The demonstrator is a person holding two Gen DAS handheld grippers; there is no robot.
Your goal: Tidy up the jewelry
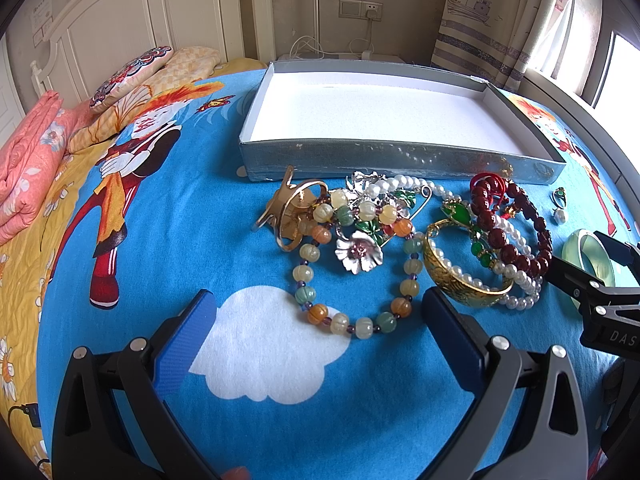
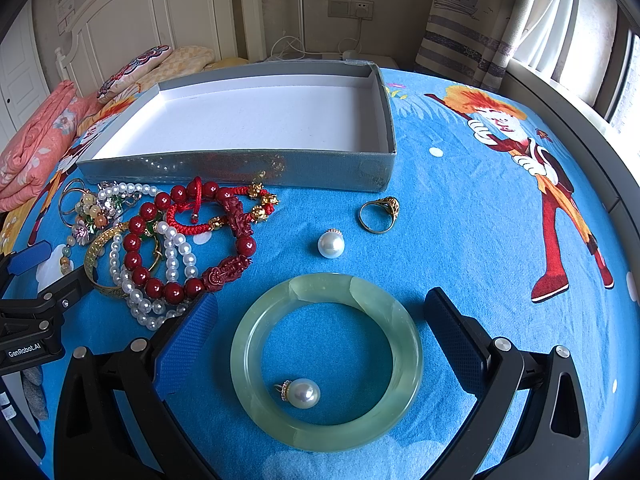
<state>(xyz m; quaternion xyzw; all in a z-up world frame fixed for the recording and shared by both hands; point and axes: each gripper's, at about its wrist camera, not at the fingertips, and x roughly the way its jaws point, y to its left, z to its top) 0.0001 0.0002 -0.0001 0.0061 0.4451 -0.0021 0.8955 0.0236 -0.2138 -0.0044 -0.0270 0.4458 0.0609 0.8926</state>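
- Jewelry lies loose on the blue sheet point(image 2: 460, 208), all of it on the near side of the box point(image 2: 280, 168); the box itself holds nothing, so by my reading the sorting has not begun
- Bangle point(image 2: 326, 360), pale green, lies flat well short of the box, with one pearl point(image 2: 304, 394) inside its ring and a second pearl point(image 2: 331, 244) between it and the box
- Ring point(image 2: 378, 214), gold, sits just before the box's near right corner
- Heap of red beads point(image 2: 192, 248), pearl strands point(image 2: 172, 256) and a gold cuff point(image 2: 100, 256) lies before the box's left half
- Right gripper point(image 2: 320, 312) is spread wide, holding nothing, its blue pads flanking the bangle's far half without touching it
- Left gripper point(image 1: 316, 308) is likewise spread and empty, over the pastel bead bracelet point(image 1: 356, 276), which lies before the box's left part
- Step in hand looks like a first pick: the bangle for the right gripper, or the bracelet for the left
- Next move calls for lowering and closing across the bangle's rim, not its full width, and keeping clear of the pearl inside it; the stone looks slick and may slip
- Left view alone shows the bracelet, a silver flower brooch point(image 1: 358, 250) and a gold clip point(image 1: 292, 208) clearly
- Right view alone shows the pearl inside the bangle and the box's right wall
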